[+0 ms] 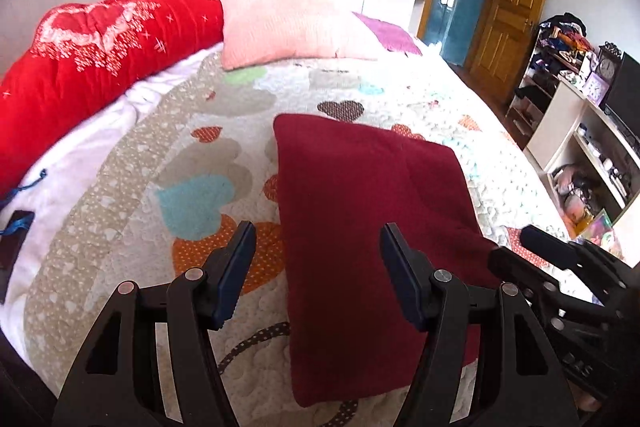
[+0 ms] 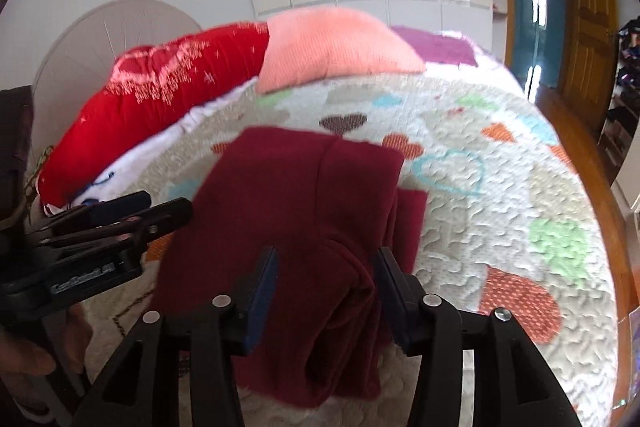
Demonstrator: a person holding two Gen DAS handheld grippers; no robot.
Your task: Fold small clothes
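**quiltfan:** Bedroom setup, big bed with a heart-patterned quilt, a red bolster pillow and a pink pillow up by the headboard, white wardrobe doors behind. On the quilt lies the dark red garment, already folded into a rough rectangle, a fleecy top or trousers as far as I can tell.

**foldbot_22:** Yeah, from the right wrist view the garment looks doubled over, with a rolled edge toward the camera and one layer poking out on the right side. The fold isn't very tidy there.

**quiltfan:** What are the grippers doing? The left gripper has its jaws apart with nothing in them; it hangs over the near left edge of the cloth.

**foldbot_22:** Same for the right gripper: jaws apart, the bunched edge sits below and between them, but the pads aren't pressing on it. My guess is one fold is done and both have let go.

**quiltfan:** So next up: either pinch that near edge again for another fold, or tuck in the stray layer. Needs both to grab all the layers, otherwise it'll slide apart.

**foldbot_22:** Any labels? There's white lettering on the left gripper's body in the right view, too blurry to read.
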